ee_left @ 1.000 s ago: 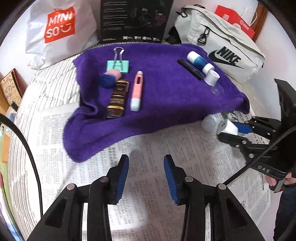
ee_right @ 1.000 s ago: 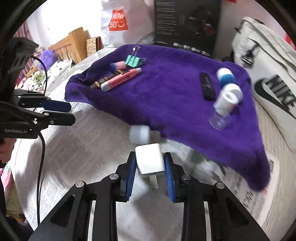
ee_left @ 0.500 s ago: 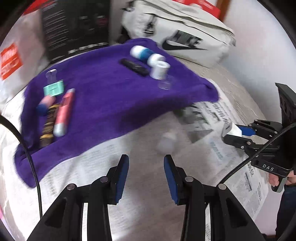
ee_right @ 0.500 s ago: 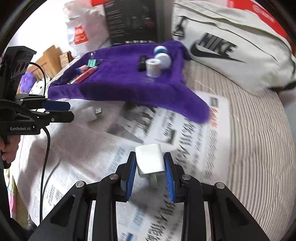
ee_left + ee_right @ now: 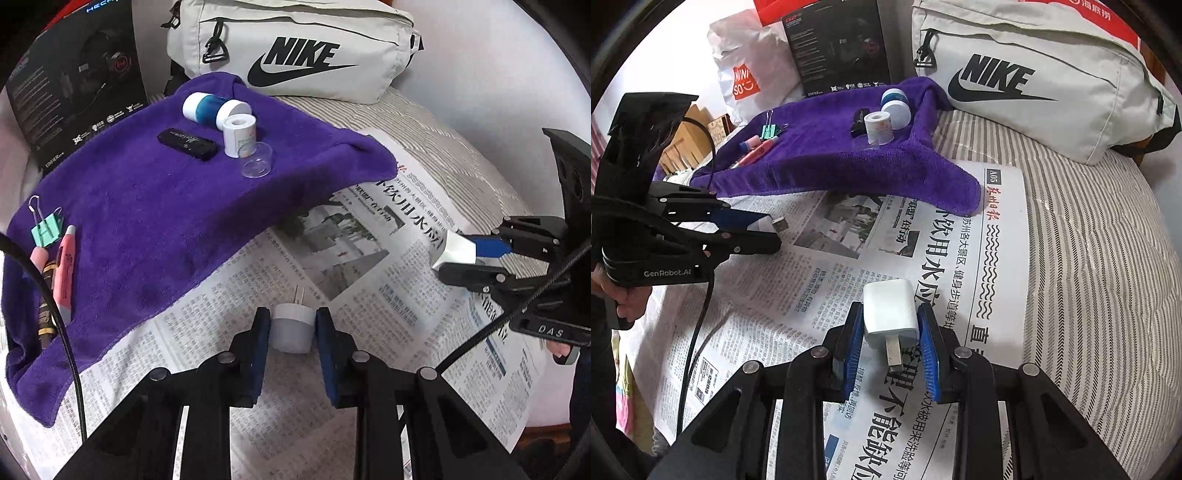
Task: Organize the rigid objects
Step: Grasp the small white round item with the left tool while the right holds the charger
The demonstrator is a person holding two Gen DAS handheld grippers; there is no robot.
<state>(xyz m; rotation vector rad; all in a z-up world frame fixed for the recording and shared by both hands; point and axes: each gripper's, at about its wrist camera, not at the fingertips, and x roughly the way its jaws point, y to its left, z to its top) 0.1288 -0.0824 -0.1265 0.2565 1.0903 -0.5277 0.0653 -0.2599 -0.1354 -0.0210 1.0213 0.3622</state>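
My left gripper [image 5: 291, 314] is closing its jaws on a small white USB adapter [image 5: 291, 328] that lies on the newspaper [image 5: 369, 295], and both blue pads touch its sides. In the right wrist view the adapter's metal plug [image 5: 780, 223] sticks out past the left gripper [image 5: 772, 232]. My right gripper [image 5: 890, 310] is shut on a white charger block [image 5: 890, 314], prongs toward the camera, just above the newspaper. The purple towel [image 5: 166, 206] carries a blue and white jar [image 5: 210, 107], a white roll [image 5: 240, 134], a clear cup [image 5: 256, 160] and a black bar [image 5: 186, 142].
A green binder clip [image 5: 46, 230], a pink highlighter [image 5: 64, 273] and a brown tube [image 5: 46, 306] lie at the towel's left end. A Nike bag [image 5: 295, 55], a black headphone box [image 5: 81, 85] and a Miniso bag [image 5: 750, 70] stand behind. Striped bedding [image 5: 1089, 258] lies to the right.
My left gripper has swung right to the white adapter and closed around it. My right gripper has carried the charger away from the towel to the open newspaper.
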